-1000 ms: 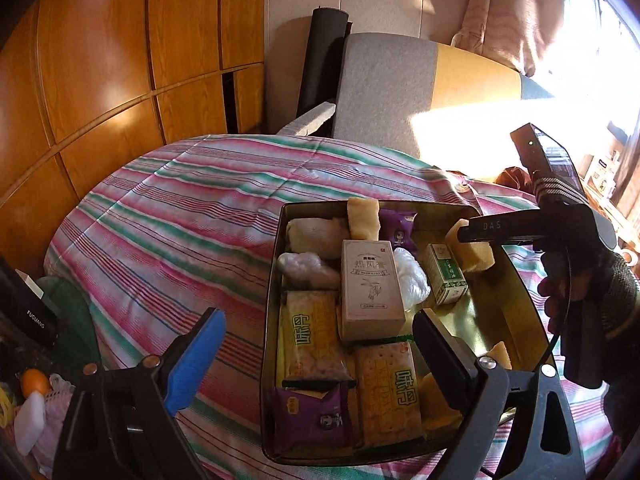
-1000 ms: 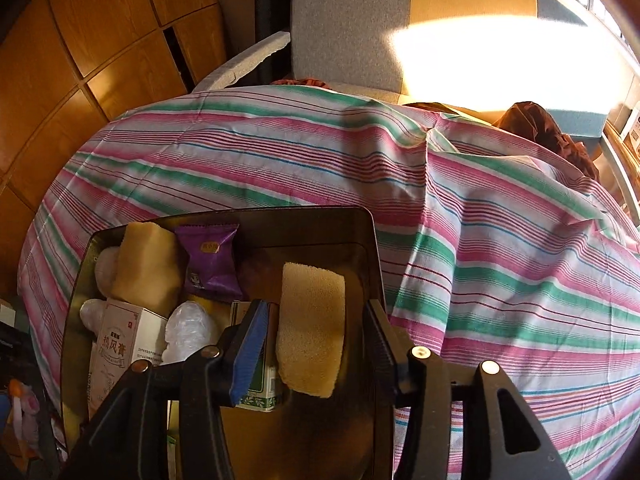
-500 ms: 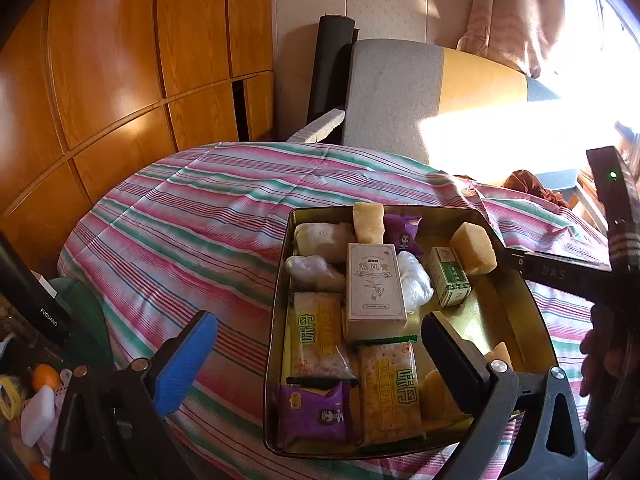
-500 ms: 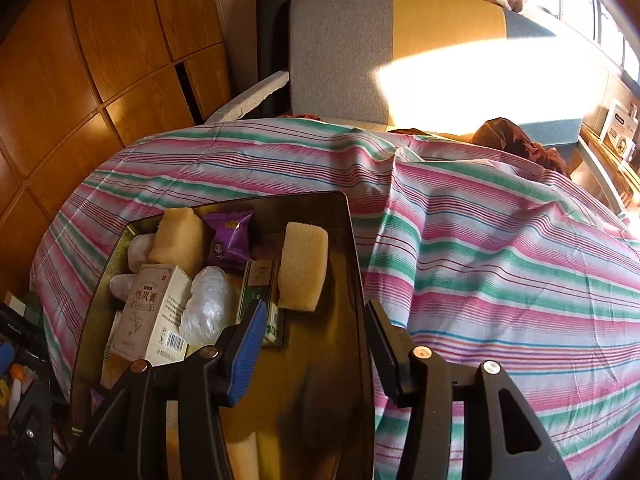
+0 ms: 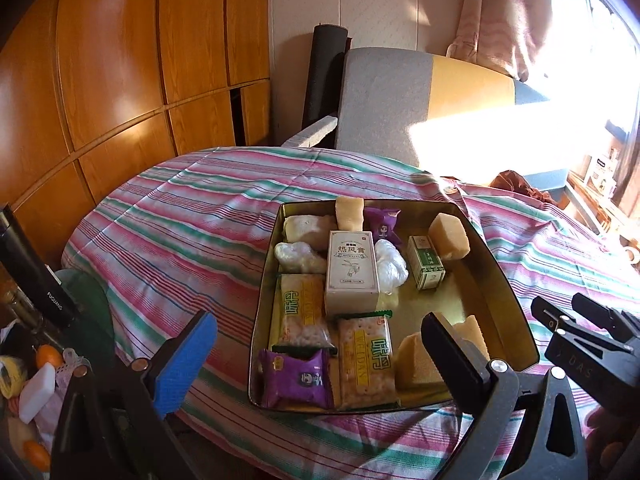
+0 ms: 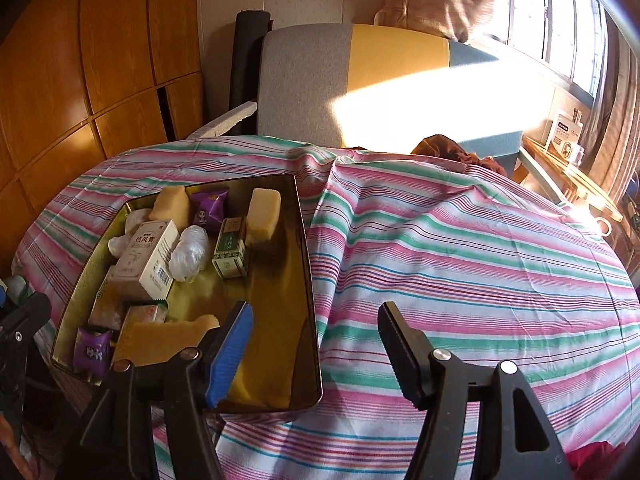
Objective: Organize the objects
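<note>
starting at the far left of the left wrist view, a black flask [image 5: 38,276] stands beside a clutter of small things on the floor, next to the striped cloth [image 5: 192,216] that covers the table. the left gripper [image 5: 320,354] hangs over the near left corner of the gold tin [image 5: 508,292], its jaws spread as wide as they go with nothing between the pads. inside the tin, from left to right, sit a pale wrapped lump [image 5: 298,258] at the left wall, two cracker packs [image 5: 304,308] lying lengthwise, a purple snack pack [image 5: 296,378] at the near edge, a white box [image 5: 352,274] upright in the middle, a clear plastic bundle [image 5: 390,266] touching it, a small green box [image 5: 426,263], and a yellow sponge block [image 5: 449,237] just beside that box toward the right wall. more yellow sponge pieces [image 5: 416,364] lie in the near right corner. further right, in the right wrist view, the right gripper [image 6: 316,348] hovers above the tin's right rim and the bare cloth, its jaws opening and empty. a grey and yellow chair [image 6: 360,80] stands behind the table in strong sunlight.
</note>
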### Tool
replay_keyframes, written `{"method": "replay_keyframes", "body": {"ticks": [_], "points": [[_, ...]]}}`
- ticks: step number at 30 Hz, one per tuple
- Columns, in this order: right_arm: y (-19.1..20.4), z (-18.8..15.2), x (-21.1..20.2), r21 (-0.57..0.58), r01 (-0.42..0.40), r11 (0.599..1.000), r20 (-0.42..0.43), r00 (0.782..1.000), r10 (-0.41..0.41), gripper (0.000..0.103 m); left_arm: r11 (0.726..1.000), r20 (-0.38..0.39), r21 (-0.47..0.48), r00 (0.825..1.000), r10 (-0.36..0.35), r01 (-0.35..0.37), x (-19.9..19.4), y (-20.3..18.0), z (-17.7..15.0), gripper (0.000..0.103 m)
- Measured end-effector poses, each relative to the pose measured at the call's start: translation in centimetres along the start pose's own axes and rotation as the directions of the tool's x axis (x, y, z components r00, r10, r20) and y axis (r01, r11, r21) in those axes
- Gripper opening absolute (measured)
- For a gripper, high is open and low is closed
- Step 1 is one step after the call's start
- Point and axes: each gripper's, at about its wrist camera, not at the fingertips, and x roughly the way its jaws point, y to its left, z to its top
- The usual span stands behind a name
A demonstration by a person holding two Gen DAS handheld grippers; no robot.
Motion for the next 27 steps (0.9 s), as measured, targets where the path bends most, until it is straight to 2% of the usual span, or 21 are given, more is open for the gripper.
{"method": "replay_keyframes", "body": {"ticks": [11, 18, 27], "points": [[1.5, -0.8, -1.1, -0.007, -0.003, 1.0, 0.018, 1.0, 0.003, 0.066, 0.999, -0.003, -0.035, 1.0, -0.005, 0.005, -1.1, 0.8, -1.3, 0.103], [2.3, -0.5, -1.5, -0.022, -0.009, 1.0, 0.023, 1.0, 0.01, 0.066, 0.999, 0.024, -0.039, 1.0, -0.005, 0.006, -1.8, 1.2, -1.2, 0.103], [3.1, -0.4, -1.4, -0.044, -0.016, 0.999, 0.022, 1.0, 0.017, 0.066, 0.998, 0.013, -0.057, 1.0, 0.002, -0.001, -1.5, 1.8, -1.2, 0.103]]}}
